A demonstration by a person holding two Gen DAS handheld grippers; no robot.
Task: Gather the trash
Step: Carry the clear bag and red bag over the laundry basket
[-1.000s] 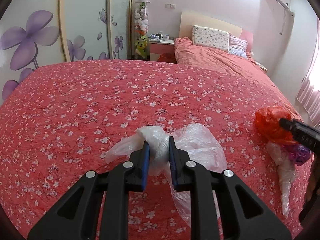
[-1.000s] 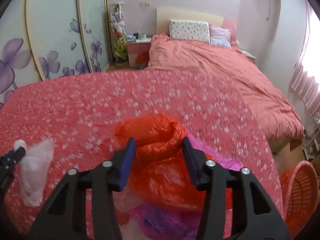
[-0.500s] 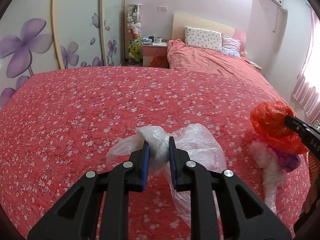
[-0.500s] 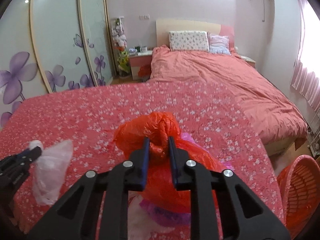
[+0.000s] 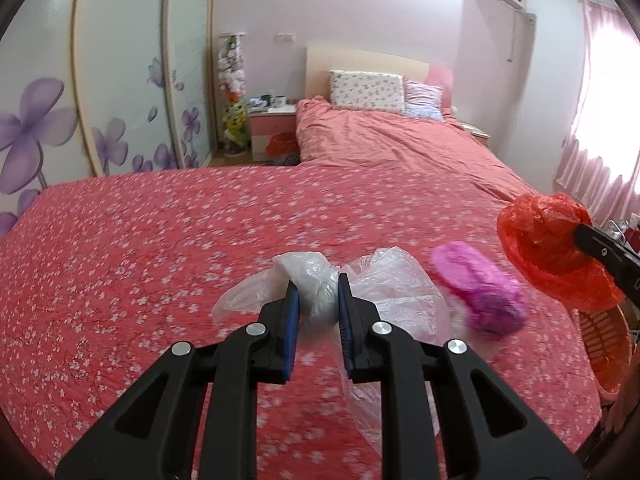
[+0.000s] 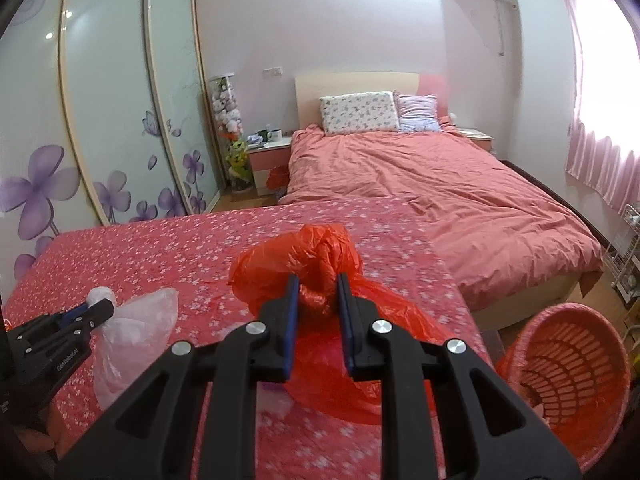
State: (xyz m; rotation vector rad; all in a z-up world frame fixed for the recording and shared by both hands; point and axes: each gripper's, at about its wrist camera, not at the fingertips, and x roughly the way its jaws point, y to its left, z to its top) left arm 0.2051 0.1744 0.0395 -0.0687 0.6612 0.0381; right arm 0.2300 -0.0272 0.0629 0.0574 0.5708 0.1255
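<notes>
**Plastic in both grips, basket waiting at the bedside**

Crinkled clear film fills my left gripper point(image 5: 314, 300), its blue pads pinched narrow on the twisted neck of a clear plastic bag point(image 5: 384, 292) whose loose body trails over the floral bedspread point(image 5: 160, 240). My right gripper point(image 6: 316, 296) is likewise clamped on the bunched top of a red plastic bag point(image 6: 312, 264), held up off the cover with its skirt hanging below the fingers.

By my reading, the task is partway through: two pieces of trash are in hand, neither yet dropped. The pink laundry-style basket point(image 6: 568, 364) stands on the floor just off the right corner of the spread, below and to the right of the red bag, so the drop looks close for that side. One item is left loose: a magenta plastic bag point(image 5: 480, 284) lies on the bedspread between the two grippers, blurred, with what may be a pale scrap beside it.

Farther out, a second bed with a salmon duvet point(image 6: 420, 184) and two pillows, a nightstand point(image 6: 270, 156) and flower-printed wardrobe doors point(image 6: 112, 120) fill the room. Nothing solid blocks the way to the basket; the dangling bag tails could snag or miss its rim.
</notes>
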